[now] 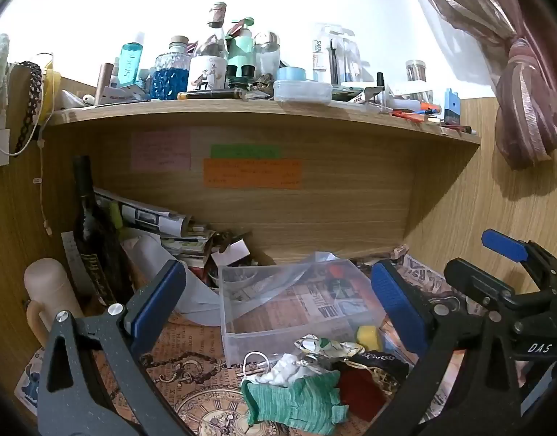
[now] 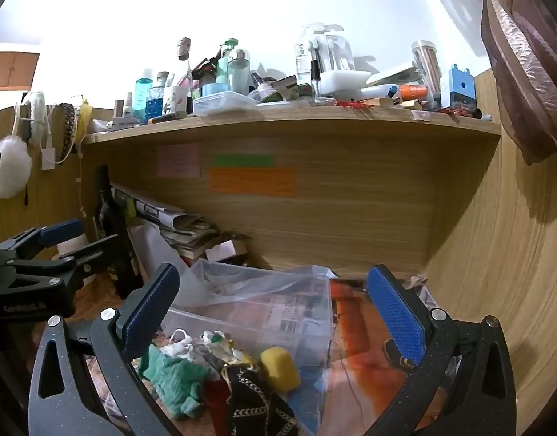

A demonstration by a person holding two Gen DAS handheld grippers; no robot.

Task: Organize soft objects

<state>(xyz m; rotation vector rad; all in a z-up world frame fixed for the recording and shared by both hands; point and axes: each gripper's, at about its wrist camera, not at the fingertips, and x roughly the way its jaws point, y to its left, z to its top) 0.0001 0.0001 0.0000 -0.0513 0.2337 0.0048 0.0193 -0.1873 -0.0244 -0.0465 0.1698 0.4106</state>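
Home desk nook: toiletry-crowded shelf (image 1: 242, 110) (curtain (image 1: 525, 109) beside).

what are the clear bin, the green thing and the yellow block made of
Clear bin: see-through rigid plastic, likely glossy; the printed desk paper shows through its walls. Green cloth: ribbed knit fabric, matte, crumpled. Yellow block: probably foam sponge, dull with rounded edges.

A heap of soft things lies on the printed desk cover just in front of a clear plastic bin (image 1: 296, 312), which stands upright and open-topped. Nearest is a crumpled green knitted cloth (image 1: 296, 401), with a white fluffy piece (image 1: 284, 368) touching its far edge. Beside them sit a dark red cloth (image 1: 358, 388), a black band with gold chain trim (image 2: 249, 396) and a yellow sponge (image 2: 278, 367) against the bin's near wall.
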